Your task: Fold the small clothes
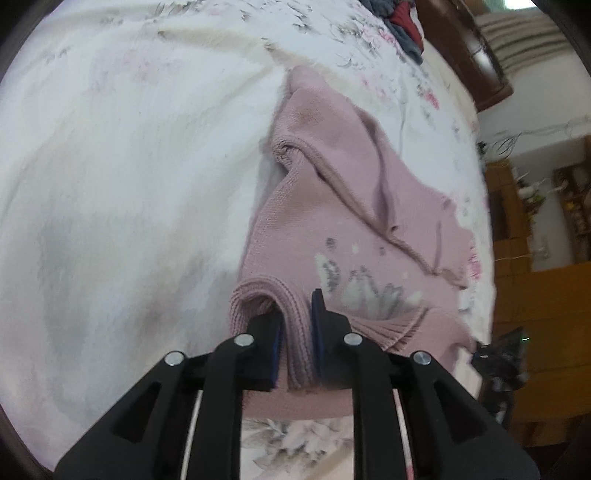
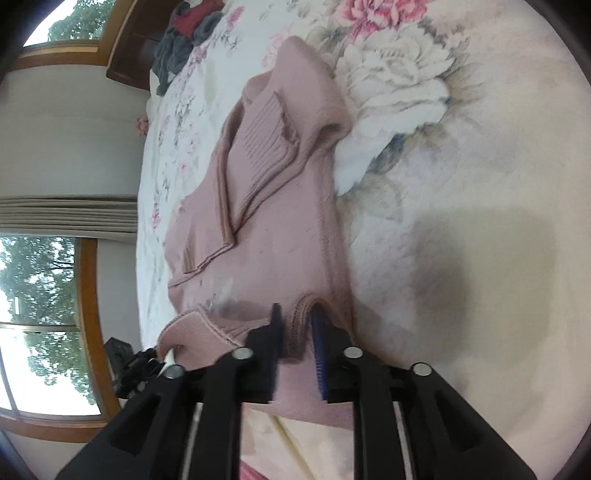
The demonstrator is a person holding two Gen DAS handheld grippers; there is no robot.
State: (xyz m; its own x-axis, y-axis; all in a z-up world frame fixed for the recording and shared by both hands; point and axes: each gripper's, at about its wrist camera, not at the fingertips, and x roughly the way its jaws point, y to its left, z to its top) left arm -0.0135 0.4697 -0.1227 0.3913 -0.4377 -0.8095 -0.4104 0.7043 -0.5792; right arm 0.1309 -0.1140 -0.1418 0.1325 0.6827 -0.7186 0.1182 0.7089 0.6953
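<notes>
One pink knit sweater [image 1: 354, 206] lies on the bed, and two grippers hold it. The left gripper [image 1: 297, 332] has its fingers [image 1: 319, 325] clenched on a fold of the ribbed hem; the right gripper [image 2: 295, 332] pinches another part of the same ribbed edge between its blue-padded fingers [image 2: 318, 343]. Both grips are at the near edge of the sweater, which spreads away from them, one sleeve folded across its body. A pale grey-and-white knitted motif sits just beyond the left grip — no readable writing or label anywhere.

The floral bedsheet [image 1: 129, 166] is cream with pink and grey blooms. Beyond the sweater, at the far end of the bed, sits one heap of grey and red clothes [image 2: 184, 33]. Wood-framed windows [image 2: 44, 325] with trees outside and a pleated curtain [image 2: 66, 216] stand past the bed's edge.
</notes>
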